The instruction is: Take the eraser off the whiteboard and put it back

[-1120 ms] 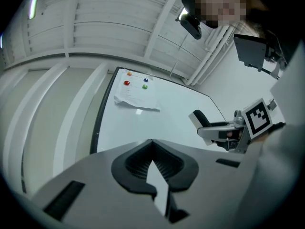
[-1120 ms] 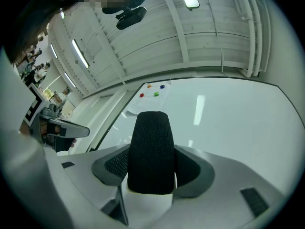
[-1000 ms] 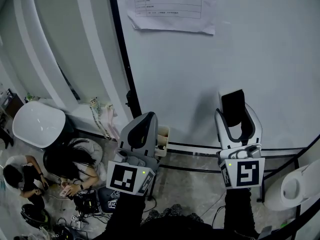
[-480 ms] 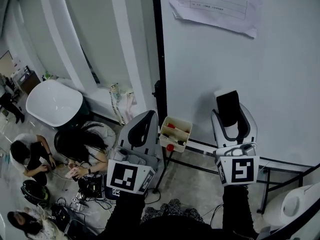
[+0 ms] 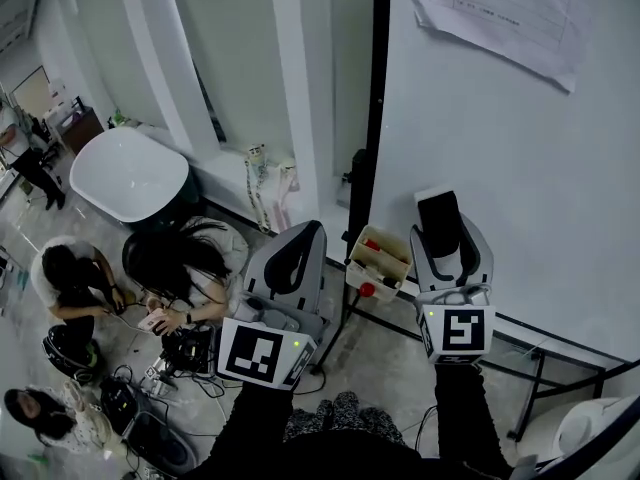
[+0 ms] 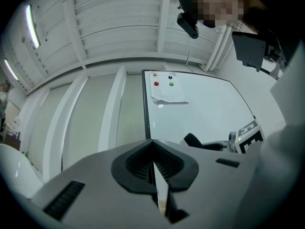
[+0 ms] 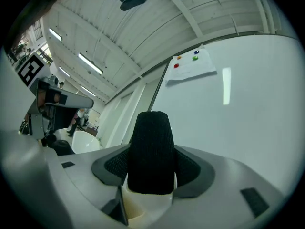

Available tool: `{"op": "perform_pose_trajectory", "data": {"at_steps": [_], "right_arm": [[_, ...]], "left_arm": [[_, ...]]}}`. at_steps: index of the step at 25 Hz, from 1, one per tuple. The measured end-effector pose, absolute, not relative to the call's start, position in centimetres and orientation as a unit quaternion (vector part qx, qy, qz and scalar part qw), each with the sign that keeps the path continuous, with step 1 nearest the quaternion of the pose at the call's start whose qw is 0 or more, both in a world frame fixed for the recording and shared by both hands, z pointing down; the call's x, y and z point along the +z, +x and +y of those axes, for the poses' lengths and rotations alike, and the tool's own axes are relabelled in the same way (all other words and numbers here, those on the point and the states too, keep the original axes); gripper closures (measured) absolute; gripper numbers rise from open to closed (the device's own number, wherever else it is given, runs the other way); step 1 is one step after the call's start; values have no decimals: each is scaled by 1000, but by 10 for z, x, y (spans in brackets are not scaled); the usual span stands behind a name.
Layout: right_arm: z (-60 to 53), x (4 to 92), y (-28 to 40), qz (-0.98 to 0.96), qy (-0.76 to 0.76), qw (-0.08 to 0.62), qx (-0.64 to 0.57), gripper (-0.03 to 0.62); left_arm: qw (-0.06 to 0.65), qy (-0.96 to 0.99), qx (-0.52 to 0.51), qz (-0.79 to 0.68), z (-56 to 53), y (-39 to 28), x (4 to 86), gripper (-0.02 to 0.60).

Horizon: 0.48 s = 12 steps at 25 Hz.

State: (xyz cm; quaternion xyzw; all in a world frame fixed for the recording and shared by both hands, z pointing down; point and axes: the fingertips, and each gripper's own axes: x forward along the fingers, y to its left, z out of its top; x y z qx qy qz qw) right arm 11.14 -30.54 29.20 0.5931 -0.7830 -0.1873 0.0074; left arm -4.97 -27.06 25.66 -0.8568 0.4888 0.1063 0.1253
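The eraser (image 5: 440, 220), black felt on a white body, stands upright between the jaws of my right gripper (image 5: 441, 208), which is shut on it just in front of the whiteboard (image 5: 500, 158). The right gripper view shows the eraser (image 7: 151, 151) filling the jaws, with the whiteboard (image 7: 238, 113) behind it. My left gripper (image 5: 303, 234) is shut with nothing in it, left of the board's black edge. In its own view the left gripper (image 6: 155, 168) has its jaws together, and the whiteboard (image 6: 205, 109) lies ahead to the right.
A small marker tray (image 5: 378, 261) hangs at the board's lower left corner, between the two grippers. A paper sheet (image 5: 505, 8) is pinned to the board with magnets. People (image 5: 175, 268) sit on the floor at lower left beside a white tub (image 5: 130, 173). The board's stand legs (image 5: 540, 368) run below.
Both grippers have shifted along the lower board; the right one came down with the eraser still in it. The marker tray now shows fully between them, and more of the floor has come into view.
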Motion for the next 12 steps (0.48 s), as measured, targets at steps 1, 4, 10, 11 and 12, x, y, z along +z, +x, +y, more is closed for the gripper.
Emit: {"op": "perform_pose_trajectory", "data": {"at_steps": [1,4,10,11,12], "right_arm": [[-310,301,108,-786,591,13,-178,327],[-322,326,100,-792,590,26,-155,327],[-341,360,90,-793,593,48,-130,327],[-344,364,89,-793,594,50,-126,327],[-347,367,88,-792,596,52,-123,327]], "left_arm": [[123,-857,105,489,-271,-51,259,580],[115,-860,100,486,-275,-54,267,580],[109,-861,93,488,-283,-66,275,580],[110,-861,92,488,-285,-67,276,580],[110,-861,91,487,-287,-68,276,580]]}}
